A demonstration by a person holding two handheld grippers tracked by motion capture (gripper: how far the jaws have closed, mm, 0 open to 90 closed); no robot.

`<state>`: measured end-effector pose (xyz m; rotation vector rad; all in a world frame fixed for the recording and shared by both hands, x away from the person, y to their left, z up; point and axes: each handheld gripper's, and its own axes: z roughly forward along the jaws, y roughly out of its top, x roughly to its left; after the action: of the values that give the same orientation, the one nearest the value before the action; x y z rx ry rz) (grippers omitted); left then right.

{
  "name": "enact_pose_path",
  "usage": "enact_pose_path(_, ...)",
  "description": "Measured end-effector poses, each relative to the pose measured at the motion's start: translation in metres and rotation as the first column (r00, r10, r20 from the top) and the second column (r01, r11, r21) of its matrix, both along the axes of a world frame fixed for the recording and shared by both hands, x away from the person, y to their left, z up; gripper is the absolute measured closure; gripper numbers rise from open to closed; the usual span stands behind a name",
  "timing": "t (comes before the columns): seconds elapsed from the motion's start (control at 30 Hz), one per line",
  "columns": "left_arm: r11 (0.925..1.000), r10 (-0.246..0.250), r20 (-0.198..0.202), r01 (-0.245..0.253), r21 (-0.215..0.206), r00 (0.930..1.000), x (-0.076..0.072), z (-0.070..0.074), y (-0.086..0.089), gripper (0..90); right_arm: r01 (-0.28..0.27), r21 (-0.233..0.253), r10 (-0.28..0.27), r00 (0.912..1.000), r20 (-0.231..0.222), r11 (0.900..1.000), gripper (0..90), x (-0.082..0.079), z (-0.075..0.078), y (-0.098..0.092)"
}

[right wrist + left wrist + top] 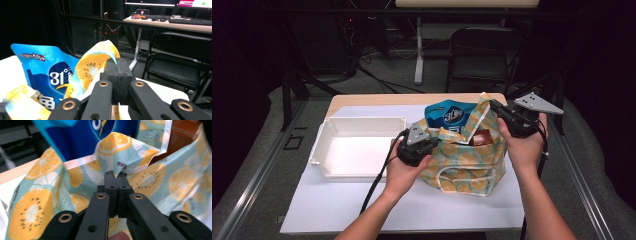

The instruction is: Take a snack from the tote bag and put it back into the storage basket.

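Table [362, 210] first, as the largest item: it carries a white sheet, and the fruit-print cloth bag [467, 165] stands on it at centre-right; I place everything else relative to that bag. White bin [337, 155] sits just left of the bag, apart from it, nothing inside that I can see. Blue snack pouch [451, 116] stands up out of the bag's mouth, with a brown packet [483, 136] beside it, lower in the opening.

My left gripper [116, 176] is at the bag's near-left rim, jaws fully together on a bunched fold of cloth. My right gripper [117, 63] is at the bag's far-right rim, jaws likewise closed, pinching the raised edge.

Risks, as I judge them:
- Both holds are thin pinches at the fabric edge. A pull outward to widen the mouth could let the cloth slide out of either pair of jaws, and the rim would slump back over the contents.
- Uneven pulling could tip the bag toward the bin and spill the pouch, which stands tall and loose.
- Lifting instead of spreading would drag the whole bag across the sheet.
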<state>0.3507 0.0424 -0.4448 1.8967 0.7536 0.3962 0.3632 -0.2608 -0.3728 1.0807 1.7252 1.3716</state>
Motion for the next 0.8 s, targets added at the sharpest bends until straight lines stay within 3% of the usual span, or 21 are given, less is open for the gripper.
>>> enact_pose_path(0.1,0.9987,0.005,0.02,-0.004,-0.05,0.9998,-0.001,0.009,0.013,90.0,0.007,-0.003,-0.007,1.0,0.002,1.0,90.0,0.0,0.001,-0.002)
enact_pose_path(0.17,0.9939,0.021,0.022,-0.019,-0.109,0.9995,0.002,0.018,0.025,90.0,0.012,-0.001,-0.012,0.9999,0.003,1.0,90.0,0.0,0.001,-0.004)
enact_pose_path(0.3,0.9748,0.057,0.003,-0.055,-0.216,0.9984,0.015,0.034,0.05,90.0,0.025,-0.003,-0.025,0.9997,0.005,1.0,90.0,0.002,0.004,-0.008)
enact_pose_path(0.43,0.9579,0.072,-0.005,-0.07,-0.278,0.9974,0.025,0.047,0.064,90.0,0.026,-0.001,-0.026,0.9996,0.009,1.0,90.0,0.002,0.007,-0.008)
enact_pose_path(0.5,0.9421,0.064,-0.029,-0.069,-0.328,0.9976,0.03,0.051,0.068,90.0,0.028,0.0,-0.028,0.9995,0.013,1.0,90.0,0.003,0.009,-0.008)
enact_pose_path(0.57,0.913,0.044,-0.097,-0.079,-0.4,0.9943,0.038,0.051,0.073,90.0,0.032,0.004,-0.032,0.9994,0.016,0.999,90.0,0.004,0.012,-0.008)
enact_pose_path(0.63,0.882,0.04,-0.17,-0.115,-0.457,0.9845,0.049,0.048,0.076,90.0,0.036,0.004,-0.036,0.9993,0.011,0.999,90.0,0.006,0.014,-0.008)
enact_pose_path(0.7,0.8713,0.067,-0.234,-0.171,-0.46,0.97,0.061,0.042,0.077,90.0,0.039,0.007,-0.039,0.9992,-0.008,0.999,90.0,0.011,0.014,-0.008)
enact_pose_path(0.73,0.8753,0.084,-0.263,-0.197,-0.441,0.9612,0.066,0.038,0.075,90.0,0.044,0.002,-0.044,0.9986,-0.03,0.999,90.0,0.014,0.013,-0.008)
enact_pose_path(0.8,0.8993,0.113,-0.303,-0.227,-0.374,0.9463,0.074,0.028,0.068,90.0,0.053,-0.02,-0.055,0.9953,-0.08,0.998,90.0,0.021,0.007,-0.006)
